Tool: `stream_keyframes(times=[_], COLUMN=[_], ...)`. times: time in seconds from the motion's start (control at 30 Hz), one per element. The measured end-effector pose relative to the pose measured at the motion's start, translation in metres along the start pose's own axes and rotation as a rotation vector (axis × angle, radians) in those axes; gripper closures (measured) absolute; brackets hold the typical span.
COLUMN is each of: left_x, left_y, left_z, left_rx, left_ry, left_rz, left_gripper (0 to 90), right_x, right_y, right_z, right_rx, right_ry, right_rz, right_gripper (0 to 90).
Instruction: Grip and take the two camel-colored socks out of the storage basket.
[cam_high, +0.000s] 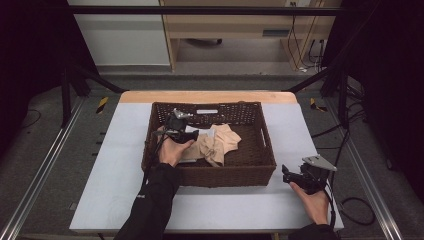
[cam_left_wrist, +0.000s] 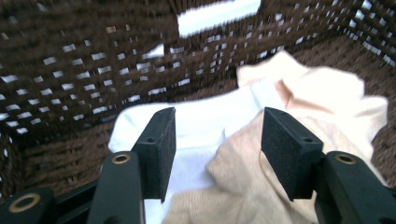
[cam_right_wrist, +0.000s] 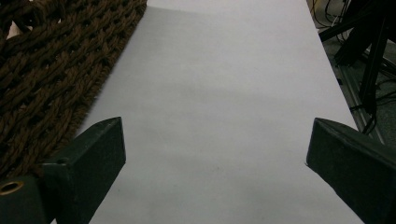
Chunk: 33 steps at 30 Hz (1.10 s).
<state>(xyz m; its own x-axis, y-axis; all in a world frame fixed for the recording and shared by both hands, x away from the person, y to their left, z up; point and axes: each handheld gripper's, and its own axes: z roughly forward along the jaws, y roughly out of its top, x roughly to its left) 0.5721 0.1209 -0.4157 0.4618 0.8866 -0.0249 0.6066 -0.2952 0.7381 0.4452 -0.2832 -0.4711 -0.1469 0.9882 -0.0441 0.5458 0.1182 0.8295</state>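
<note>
Woven wicker basket (cam_high: 250, 167), soft beige cloth (cam_high: 220, 142), matt table (cam_high: 115, 175).

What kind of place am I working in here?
Probably a lab recording rig, not a home: a black frame surrounds the white table, loose cables trail on the floor, and the wicker basket of cloths sits staged.

The basket (cam_high: 260, 165) walls hem in the left gripper (cam_left_wrist: 218, 140) above the cloths (cam_high: 216, 142), while bare table (cam_right_wrist: 224, 116) lies open ahead of the right gripper (cam_right_wrist: 215, 158).
</note>
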Motion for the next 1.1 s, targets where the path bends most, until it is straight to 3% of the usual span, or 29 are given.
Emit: stream_keyframes(times=[0.1,0.33,0.43,0.53,0.83,0.97,1.1], left_x=[0.001,0.0,0.0,-0.002,-0.005,-0.006,-0.007], left_y=[-0.002,-0.003,-0.004,-0.004,-0.003,-0.002,-0.001], left_z=[0.002,0.007,0.009,0.01,0.009,0.005,-0.002], left_rx=[0.034,0.061,0.089,0.106,0.141,0.128,0.065], left_ry=[0.008,-0.01,0.0,-0.017,-0.055,-0.065,-0.073], left_rz=[-0.001,-0.01,0.002,0.009,0.018,0.029,0.031], left_gripper=[48.2,52.3,57.2,59.3,80.3,83.1,83.4], right_x=[0.001,0.001,0.002,0.002,0.002,0.002,0.002], right_y=[0.0,0.0,0.0,0.0,0.0,0.0,0.0], right_z=[0.0,0.002,0.002,0.002,0.003,0.003,0.003], right_rx=[0.001,0.01,0.013,0.015,0.021,0.021,0.023], right_ry=[0.0,0.002,0.001,0.002,0.005,0.003,0.0], right_rz=[-0.007,-0.005,-0.008,-0.013,-0.015,-0.016,-0.018], right_gripper=[5.0,5.0,5.0,4.9,5.0,4.9,5.0])
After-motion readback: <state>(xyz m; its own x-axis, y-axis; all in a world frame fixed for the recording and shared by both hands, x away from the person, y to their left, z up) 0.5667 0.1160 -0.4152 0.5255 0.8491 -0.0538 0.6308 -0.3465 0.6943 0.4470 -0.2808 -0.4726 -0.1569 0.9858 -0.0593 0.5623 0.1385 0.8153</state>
